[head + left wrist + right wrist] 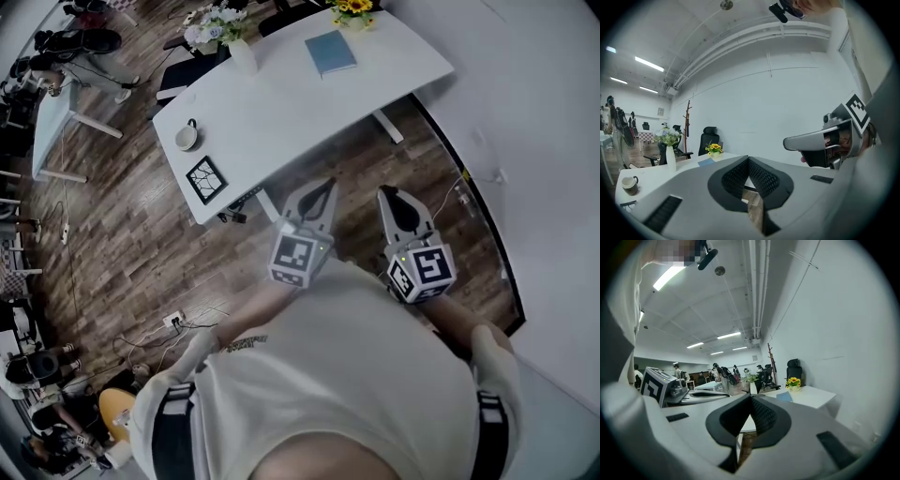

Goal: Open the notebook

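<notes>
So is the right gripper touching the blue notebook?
Apart. The head view shows the right gripper over the floor, far short of the notebook on the table.

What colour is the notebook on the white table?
Blue. The notebook shows best in the head view, lying closed on the table.

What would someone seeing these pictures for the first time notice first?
The left gripper and right gripper, both shut and empty, jut out over the wood floor in the middle of the head view, short of the white table. That table carries a closed blue notebook at its far end and a cup near its left edge.
</notes>
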### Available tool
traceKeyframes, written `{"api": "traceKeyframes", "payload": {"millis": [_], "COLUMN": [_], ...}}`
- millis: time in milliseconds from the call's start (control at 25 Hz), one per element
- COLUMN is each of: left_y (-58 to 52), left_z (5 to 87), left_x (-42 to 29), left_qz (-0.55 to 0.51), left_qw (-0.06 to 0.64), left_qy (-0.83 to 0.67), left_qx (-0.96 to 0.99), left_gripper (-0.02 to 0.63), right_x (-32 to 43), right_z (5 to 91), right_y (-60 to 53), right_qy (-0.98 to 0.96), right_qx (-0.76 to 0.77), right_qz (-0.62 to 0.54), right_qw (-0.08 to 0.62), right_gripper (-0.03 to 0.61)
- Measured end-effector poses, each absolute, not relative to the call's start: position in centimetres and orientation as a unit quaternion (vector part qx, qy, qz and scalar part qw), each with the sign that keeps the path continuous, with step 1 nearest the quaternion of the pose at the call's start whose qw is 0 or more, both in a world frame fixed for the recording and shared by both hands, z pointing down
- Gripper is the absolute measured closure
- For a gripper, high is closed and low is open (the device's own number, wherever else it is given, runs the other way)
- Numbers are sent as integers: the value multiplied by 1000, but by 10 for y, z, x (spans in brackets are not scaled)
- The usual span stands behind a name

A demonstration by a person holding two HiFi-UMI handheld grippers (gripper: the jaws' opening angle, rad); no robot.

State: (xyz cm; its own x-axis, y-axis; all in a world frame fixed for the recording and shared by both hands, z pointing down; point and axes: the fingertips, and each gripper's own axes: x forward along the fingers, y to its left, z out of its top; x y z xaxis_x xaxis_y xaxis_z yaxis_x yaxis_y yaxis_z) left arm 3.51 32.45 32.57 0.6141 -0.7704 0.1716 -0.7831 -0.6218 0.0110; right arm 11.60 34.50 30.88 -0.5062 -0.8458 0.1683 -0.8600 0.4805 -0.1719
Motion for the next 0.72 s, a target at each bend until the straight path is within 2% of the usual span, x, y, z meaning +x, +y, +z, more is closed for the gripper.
{"api": "traceKeyframes", "payload": {"millis": [720], "left_y": [260], "left_z": [342], "left_x": [52], "left_qz": [67], "left_qw": [38], "left_qy": [-425], "left_qx": [902], "left_gripper": [612], "right_x": [134], "right_z": [327], "right_y": [284], "right_qy": [-856], "right_qx": [503], "right_qz": [116], "right_qw": [39], "right_gripper": [575]}}
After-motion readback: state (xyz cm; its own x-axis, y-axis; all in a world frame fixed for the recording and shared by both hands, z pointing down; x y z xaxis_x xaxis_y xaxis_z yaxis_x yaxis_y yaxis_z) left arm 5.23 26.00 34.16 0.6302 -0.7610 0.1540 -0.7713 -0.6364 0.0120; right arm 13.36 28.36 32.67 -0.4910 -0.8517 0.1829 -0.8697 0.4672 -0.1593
